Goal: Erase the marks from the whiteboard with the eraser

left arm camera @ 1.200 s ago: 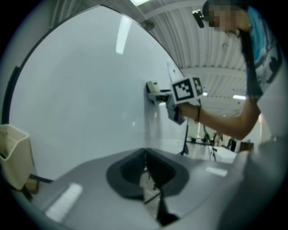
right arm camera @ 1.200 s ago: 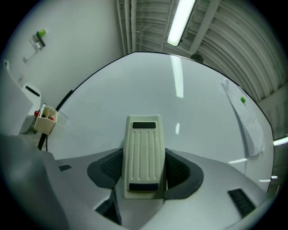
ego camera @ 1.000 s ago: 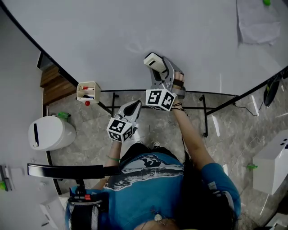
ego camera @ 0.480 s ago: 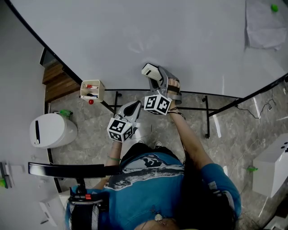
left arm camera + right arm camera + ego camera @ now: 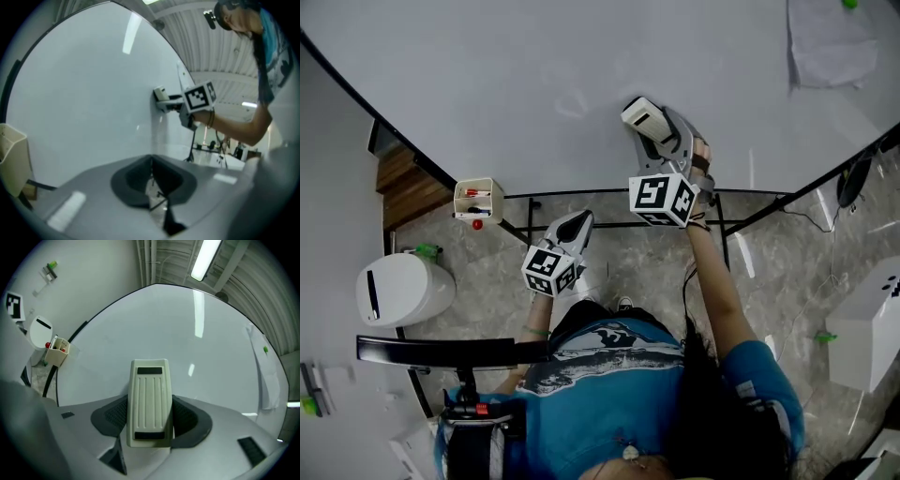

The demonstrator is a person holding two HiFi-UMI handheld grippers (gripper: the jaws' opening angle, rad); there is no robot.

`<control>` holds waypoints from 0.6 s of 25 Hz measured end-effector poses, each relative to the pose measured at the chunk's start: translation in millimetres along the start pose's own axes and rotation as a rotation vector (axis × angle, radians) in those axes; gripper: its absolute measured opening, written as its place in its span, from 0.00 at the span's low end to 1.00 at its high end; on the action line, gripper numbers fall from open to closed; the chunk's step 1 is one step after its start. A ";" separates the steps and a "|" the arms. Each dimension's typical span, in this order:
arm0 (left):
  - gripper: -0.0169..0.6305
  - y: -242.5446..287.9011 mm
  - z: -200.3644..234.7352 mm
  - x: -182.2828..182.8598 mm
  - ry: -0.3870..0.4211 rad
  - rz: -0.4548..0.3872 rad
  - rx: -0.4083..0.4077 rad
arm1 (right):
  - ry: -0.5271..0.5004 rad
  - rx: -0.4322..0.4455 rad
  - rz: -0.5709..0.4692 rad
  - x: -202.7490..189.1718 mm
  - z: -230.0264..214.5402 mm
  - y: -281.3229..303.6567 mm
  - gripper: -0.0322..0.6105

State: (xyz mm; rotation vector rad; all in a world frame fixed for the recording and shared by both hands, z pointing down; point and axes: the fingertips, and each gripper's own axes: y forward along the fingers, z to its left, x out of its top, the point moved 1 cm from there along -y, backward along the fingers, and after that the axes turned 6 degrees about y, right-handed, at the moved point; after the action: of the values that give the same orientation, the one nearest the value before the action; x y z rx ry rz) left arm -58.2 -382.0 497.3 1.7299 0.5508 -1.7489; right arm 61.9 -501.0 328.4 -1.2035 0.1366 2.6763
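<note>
Right gripper view: eraser (image 5: 149,401) points lengthwise at whiteboard (image 5: 187,329).

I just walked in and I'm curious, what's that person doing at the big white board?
The person holds a gripper in each hand. The right gripper is shut on a cream eraser and holds it against the whiteboard. The left gripper is shut, empty, and hangs lower, away from the board.
</note>
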 end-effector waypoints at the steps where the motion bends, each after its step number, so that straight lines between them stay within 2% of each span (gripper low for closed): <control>1: 0.03 1.6 -2.5 0.9 0.001 0.000 -0.007 | 0.012 -0.019 -0.001 2.8 -17.0 -3.1 0.46; 5: 0.03 6.7 -8.3 0.8 0.004 0.001 -0.028 | 0.079 -0.124 -0.003 9.6 -91.2 -17.0 0.46; 8: 0.03 7.2 -10.5 0.7 0.005 0.000 -0.035 | 0.154 -0.146 -0.018 12.4 -131.8 -24.2 0.46; 11: 0.03 5.4 -10.9 -0.4 0.009 0.000 -0.042 | 0.193 -0.147 -0.023 13.1 -147.6 -27.9 0.46; 15: 0.03 9.3 -11.9 0.9 0.009 0.003 -0.039 | 0.187 -0.161 -0.013 8.7 -155.5 -26.4 0.46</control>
State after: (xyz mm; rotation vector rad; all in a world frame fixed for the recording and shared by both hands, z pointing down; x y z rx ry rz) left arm -43.1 -380.9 496.9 1.7111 0.5822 -1.7181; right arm 175.5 -499.9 218.6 -1.4971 -0.0594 2.6013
